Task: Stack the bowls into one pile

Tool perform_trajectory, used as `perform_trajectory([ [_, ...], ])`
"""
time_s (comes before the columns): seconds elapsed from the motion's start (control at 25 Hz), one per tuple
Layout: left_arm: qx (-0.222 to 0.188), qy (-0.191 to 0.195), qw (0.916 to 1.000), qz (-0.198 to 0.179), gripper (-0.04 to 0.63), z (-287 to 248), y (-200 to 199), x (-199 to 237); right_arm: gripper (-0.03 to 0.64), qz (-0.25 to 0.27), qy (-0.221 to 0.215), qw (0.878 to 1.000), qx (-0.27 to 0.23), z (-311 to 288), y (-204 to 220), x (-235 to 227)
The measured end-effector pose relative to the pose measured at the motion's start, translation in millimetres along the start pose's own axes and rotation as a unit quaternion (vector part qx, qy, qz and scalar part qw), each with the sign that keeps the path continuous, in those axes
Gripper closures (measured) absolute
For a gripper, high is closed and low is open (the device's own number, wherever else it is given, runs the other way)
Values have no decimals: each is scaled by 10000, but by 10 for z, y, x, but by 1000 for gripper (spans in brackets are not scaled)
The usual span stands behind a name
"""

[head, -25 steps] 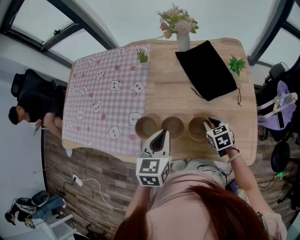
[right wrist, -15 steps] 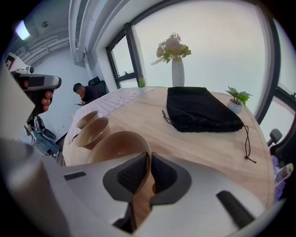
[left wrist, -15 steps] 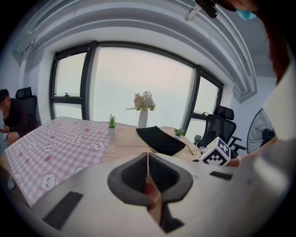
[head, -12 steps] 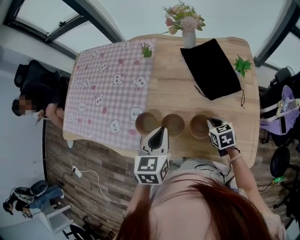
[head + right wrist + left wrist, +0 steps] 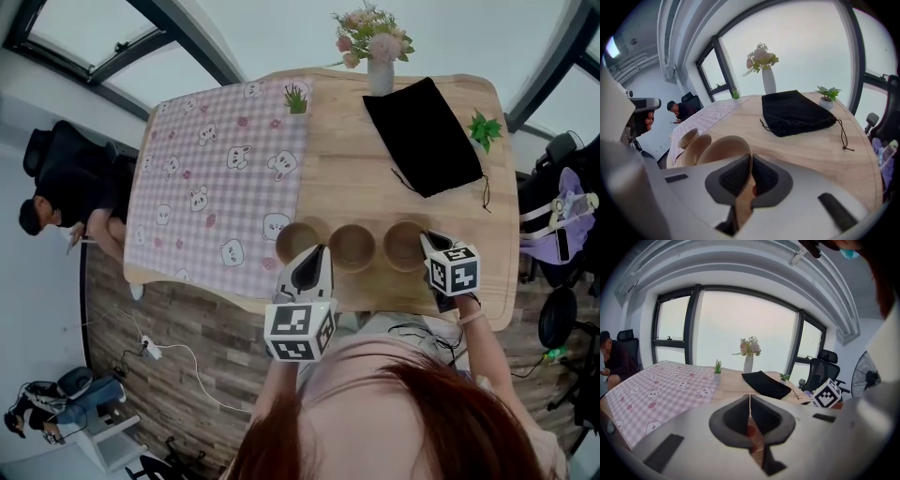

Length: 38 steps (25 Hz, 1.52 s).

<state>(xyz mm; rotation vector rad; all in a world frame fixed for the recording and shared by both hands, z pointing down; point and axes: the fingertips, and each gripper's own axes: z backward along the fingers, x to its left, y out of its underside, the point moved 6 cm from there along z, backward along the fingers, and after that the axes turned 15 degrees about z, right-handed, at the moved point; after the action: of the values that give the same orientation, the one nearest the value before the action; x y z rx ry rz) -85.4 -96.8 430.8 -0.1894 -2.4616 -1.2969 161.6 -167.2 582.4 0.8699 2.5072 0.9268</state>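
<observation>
Three wooden bowls stand in a row near the table's front edge: the left bowl (image 5: pixel 297 242), the middle bowl (image 5: pixel 352 247) and the right bowl (image 5: pixel 404 246). My right gripper (image 5: pixel 427 239) is shut on the near right rim of the right bowl (image 5: pixel 719 147); the rim runs up between its jaws in the right gripper view (image 5: pixel 750 158). The other two bowls (image 5: pixel 693 145) sit to its left. My left gripper (image 5: pixel 321 251) hangs just in front of the gap between the left and middle bowls, jaws pressed together (image 5: pixel 749 398) with nothing in them.
A pink checked cloth (image 5: pixel 216 187) covers the table's left half. A black pouch (image 5: pixel 424 136), a vase of flowers (image 5: pixel 379 66) and two small plants (image 5: pixel 297 98) (image 5: pixel 485 129) sit farther back. A person (image 5: pixel 66 202) sits at the left end.
The head view has shifted a little. Both grippers keep about the same places; the right one stays on the right bowl's rim.
</observation>
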Motion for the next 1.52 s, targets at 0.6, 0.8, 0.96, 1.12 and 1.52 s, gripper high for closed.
perform_trajectory([
  [0.6,-148,90,9998,124,583,218,-118,432,601,-248,409,9980,-422,253,-358,241],
  [0.8,-173,62,9997,171,583,326,-124,606,601,-328,393,9970,-588,289,-500,397],
  [0.96,-223,44,9995,224,583,400,-124,727,601,-335,316,9966,-683,285,-614,522],
  [1.12,-276,14,9992,281,583,468,-116,843,601,-250,206,9970,-705,232,-698,669],
  [1.52,-396,-134,9981,444,583,631,-40,1063,601,198,-211,9973,-668,11,-917,1081],
])
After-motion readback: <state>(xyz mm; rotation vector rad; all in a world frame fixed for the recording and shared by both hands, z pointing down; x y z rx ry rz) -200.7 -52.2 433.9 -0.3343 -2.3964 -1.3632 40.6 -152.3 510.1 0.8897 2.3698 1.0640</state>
